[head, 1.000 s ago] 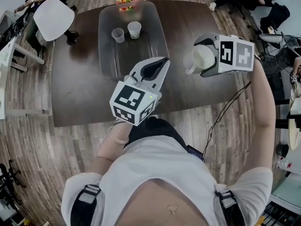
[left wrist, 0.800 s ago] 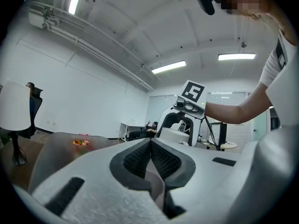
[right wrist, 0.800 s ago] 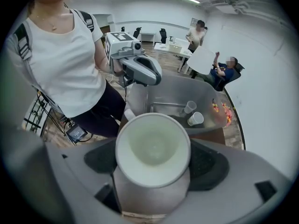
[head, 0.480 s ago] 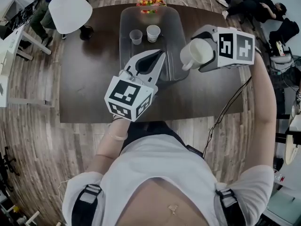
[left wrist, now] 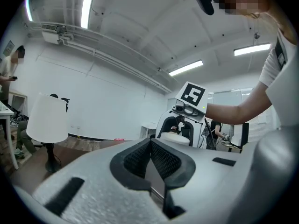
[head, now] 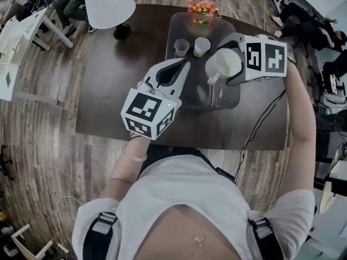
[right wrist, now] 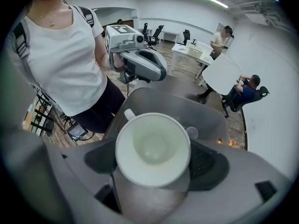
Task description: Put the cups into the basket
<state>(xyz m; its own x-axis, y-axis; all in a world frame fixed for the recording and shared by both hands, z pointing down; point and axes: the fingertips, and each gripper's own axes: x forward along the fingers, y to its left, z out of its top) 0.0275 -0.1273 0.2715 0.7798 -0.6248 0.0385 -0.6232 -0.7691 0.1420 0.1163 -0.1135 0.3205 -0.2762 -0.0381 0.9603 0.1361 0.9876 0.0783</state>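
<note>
My right gripper point(head: 232, 62) is shut on a white mug point(head: 221, 66), held above the right side of a translucent grey basket point(head: 187, 26) on the dark table point(head: 119, 80). In the right gripper view the mug point(right wrist: 153, 148) sits between the jaws, mouth toward the camera and handle at upper left, with the basket point(right wrist: 163, 101) beyond it. Inside the basket's far end stand a clear plastic cup point(head: 181, 47) and a white paper cup point(head: 201, 46). My left gripper point(head: 178, 70) is shut and empty, hovering over the basket's left edge; its jaws point(left wrist: 150, 146) meet.
A bunch of coloured flowers point(head: 203, 7) lies just behind the basket. A white chair point(head: 109, 1) stands beyond the table's far left corner. People sit at desks around the room. The table's near edge point(head: 179, 140) is close to my body.
Both grippers now hang over the basket rather than short of it; the right one still carries the mug. The table sits further right and nearer in view.
</note>
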